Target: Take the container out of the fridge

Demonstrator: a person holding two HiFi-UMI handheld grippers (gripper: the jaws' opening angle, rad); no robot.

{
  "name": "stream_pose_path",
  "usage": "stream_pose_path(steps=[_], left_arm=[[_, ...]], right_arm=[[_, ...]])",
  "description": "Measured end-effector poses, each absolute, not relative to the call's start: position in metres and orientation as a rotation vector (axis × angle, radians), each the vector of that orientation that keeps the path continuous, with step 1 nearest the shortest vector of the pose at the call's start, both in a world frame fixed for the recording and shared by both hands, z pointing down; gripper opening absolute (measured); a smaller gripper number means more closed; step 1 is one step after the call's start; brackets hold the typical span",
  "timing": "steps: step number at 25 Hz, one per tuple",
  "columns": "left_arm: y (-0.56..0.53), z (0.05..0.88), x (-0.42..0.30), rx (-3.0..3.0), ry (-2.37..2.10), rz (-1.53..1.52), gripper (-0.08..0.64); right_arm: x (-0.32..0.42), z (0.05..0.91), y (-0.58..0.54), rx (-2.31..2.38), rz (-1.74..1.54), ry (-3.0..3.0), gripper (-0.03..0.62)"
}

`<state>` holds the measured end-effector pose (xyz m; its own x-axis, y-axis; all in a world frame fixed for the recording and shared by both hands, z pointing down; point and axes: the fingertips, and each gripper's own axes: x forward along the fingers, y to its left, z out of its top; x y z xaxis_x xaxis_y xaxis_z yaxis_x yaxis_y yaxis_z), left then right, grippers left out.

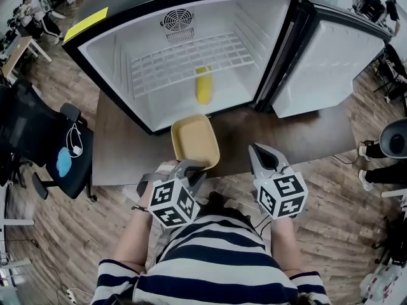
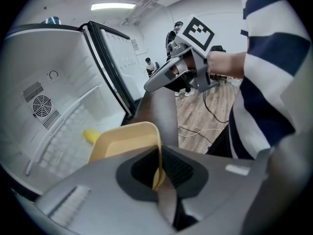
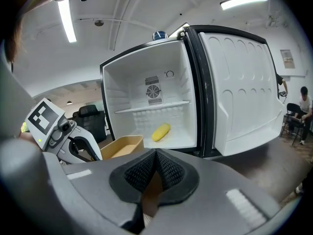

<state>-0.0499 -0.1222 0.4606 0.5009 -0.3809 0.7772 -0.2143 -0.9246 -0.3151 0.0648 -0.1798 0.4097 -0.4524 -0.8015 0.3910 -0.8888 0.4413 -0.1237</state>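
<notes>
Table (image 1: 121, 145), open fridge (image 1: 114, 62): container (image 1: 194, 142) just outside fridge, rim pinched in left hand-held gripper (image 1: 193, 168); right hand-held gripper (image 1: 262, 152) closed, empty. Risk: thin-rim hold may slip/tilt.

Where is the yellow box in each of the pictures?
Head view: the container is in the middle, just in front of the open fridge, its near rim held by the left gripper.
Left gripper view: the container is low in the middle, its rim pinched between the jaws.
Right gripper view: the container is at lower left.
Shared landmark: the yellow thing lying inside the fridge.
</notes>
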Motion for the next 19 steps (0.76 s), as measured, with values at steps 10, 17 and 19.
stream_pose_path(steps=[10, 17, 19], left_arm=[[-0.123, 0.461, -0.055, -2.556, 0.516, -1.409, 0.0], [-0.116, 0.465, -0.059, -2.565, 0.515, -1.43, 0.0], [-0.11, 0.466, -0.062, -2.571, 0.519, -1.449, 0.0]], right_arm=[[0.064, 0.409, -0.177, 1.458, 0.472, -2.439, -0.006], [0.059, 0.414, -0.172, 1.439, 0.49, -2.44, -0.006], [0.056, 0.416, -0.168, 1.42, 0.506, -2.44, -0.006]])
